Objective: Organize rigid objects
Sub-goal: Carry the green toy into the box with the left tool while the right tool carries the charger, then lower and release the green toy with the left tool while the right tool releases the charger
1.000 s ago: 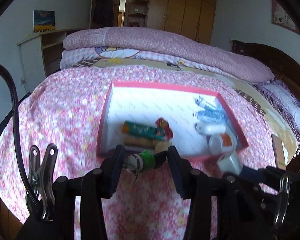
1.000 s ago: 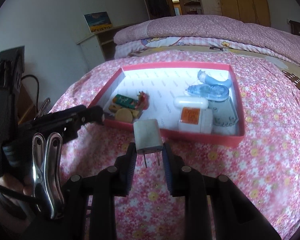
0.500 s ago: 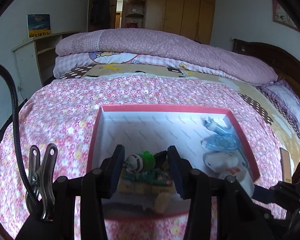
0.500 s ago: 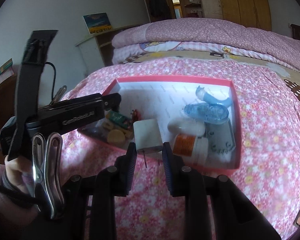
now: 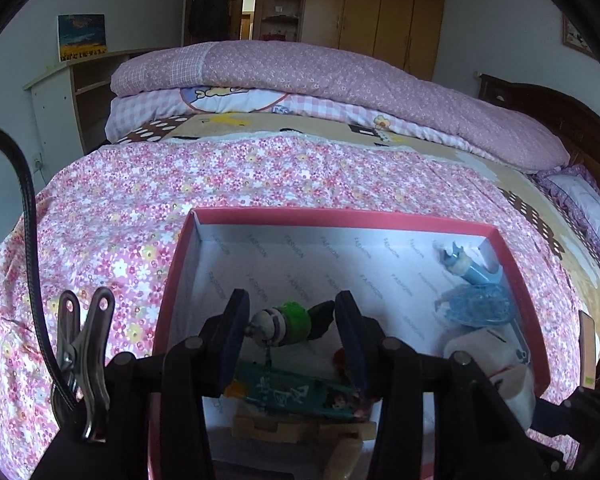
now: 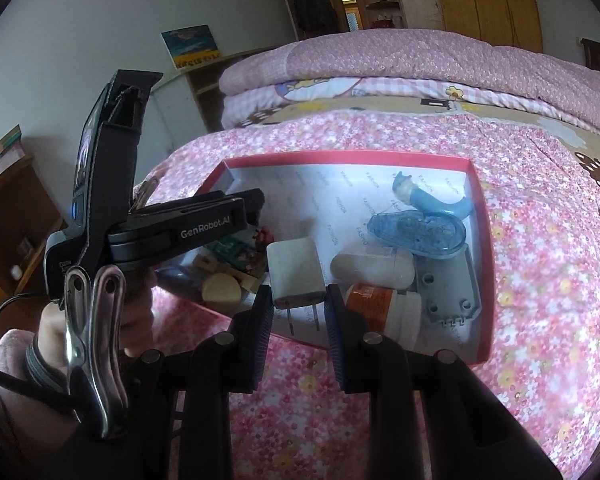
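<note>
A red-rimmed white box (image 5: pixel 340 218) lies on the floral bedspread and also shows in the right wrist view (image 6: pixel 478 216). My left gripper (image 5: pixel 290 326) is shut on a small green and black toy figure (image 5: pixel 288 322) and holds it over the box's near left part, above a green packet (image 5: pixel 292 394) and wooden blocks (image 5: pixel 300 428). My right gripper (image 6: pixel 298 314) is shut on a white plug adapter (image 6: pixel 296 272) over the box's near edge. The left gripper's body (image 6: pixel 188 228) reaches into the box from the left.
In the box lie a blue tape dispenser (image 6: pixel 418 232), a blue curved piece (image 6: pixel 428 198), a white capsule (image 6: pixel 374 270), an orange-labelled bottle (image 6: pixel 384 306) and a grey plate (image 6: pixel 448 284). Folded pink quilts (image 5: pixel 320 80) lie at the back. A shelf unit (image 5: pixel 60 96) stands left.
Both grippers have moved forward over the box with their loads. The left gripper now hangs the toy inside the box; the right gripper's adapter has reached the near rim.
</note>
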### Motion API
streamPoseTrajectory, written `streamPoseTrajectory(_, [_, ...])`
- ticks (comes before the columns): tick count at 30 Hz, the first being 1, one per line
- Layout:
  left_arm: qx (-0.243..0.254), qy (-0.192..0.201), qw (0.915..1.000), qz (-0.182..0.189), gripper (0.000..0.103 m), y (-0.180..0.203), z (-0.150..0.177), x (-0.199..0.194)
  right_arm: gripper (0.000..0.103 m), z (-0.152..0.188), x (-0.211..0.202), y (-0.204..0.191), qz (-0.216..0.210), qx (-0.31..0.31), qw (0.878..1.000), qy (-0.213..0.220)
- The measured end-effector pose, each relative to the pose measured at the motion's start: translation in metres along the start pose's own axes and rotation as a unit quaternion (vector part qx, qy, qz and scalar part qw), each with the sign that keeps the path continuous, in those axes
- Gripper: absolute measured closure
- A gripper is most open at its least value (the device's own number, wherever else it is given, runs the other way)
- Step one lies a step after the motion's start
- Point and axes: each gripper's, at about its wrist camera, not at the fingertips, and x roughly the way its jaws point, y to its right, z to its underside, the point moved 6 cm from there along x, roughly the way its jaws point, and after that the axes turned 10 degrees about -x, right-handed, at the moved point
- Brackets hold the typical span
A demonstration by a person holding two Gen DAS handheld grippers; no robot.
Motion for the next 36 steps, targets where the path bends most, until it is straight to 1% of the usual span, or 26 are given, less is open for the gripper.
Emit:
streamPoseTrajectory(2, [0.000,0.000,1.0000,-0.002,0.056,0.000,0.000,0.001,0.076,0.001,0.002,0.000,0.000,0.001,1.000,-0.002])
streamPoseTrajectory(5, [-0.003,-0.007,0.9999,-0.014,0.055,-0.003,0.001,0.006,0.076,0.001,0.004,0.001,0.000,0.005,1.000,-0.003])
streamPoseTrajectory(10, [-0.028,-0.026,0.9992,-0.015,0.042,-0.012,0.005,0.015,0.076,0.003,0.005,0.000,0.002,0.007,1.000,-0.007])
streamPoseTrajectory(12, [-0.024,-0.021,0.9993,-0.018,0.041,-0.012,0.004,0.016,0.076,0.003,0.005,0.001,0.002,0.008,1.000,-0.007])
streamPoseTrajectory(13, [-0.022,-0.020,0.9994,-0.018,0.037,-0.012,0.004,0.016,0.076,0.003,0.005,0.001,0.003,0.007,1.000,-0.008])
streamPoseTrajectory(14, [-0.019,-0.021,0.9995,-0.017,0.035,-0.011,0.005,0.016,0.076,0.002,0.006,0.001,0.003,0.007,1.000,-0.008])
streamPoseTrajectory(19, [0.000,-0.013,0.9996,-0.026,0.034,-0.008,0.008,0.017,0.076,-0.003,0.008,0.002,0.004,0.007,1.000,-0.006])
streamPoseTrajectory(27, [0.003,-0.008,0.9996,-0.028,0.033,-0.008,0.009,0.017,0.076,-0.025,0.010,0.007,0.014,0.003,1.000,0.012])
streamPoseTrajectory(32, [0.002,-0.008,0.9995,-0.031,0.033,-0.009,0.009,0.016,0.076,-0.040,0.016,0.021,0.034,-0.001,0.999,0.015])
streamPoseTrajectory(36, [0.003,-0.007,0.9995,-0.031,0.033,-0.009,0.009,0.016,0.076,-0.048,0.027,0.034,0.050,0.005,0.999,0.005])
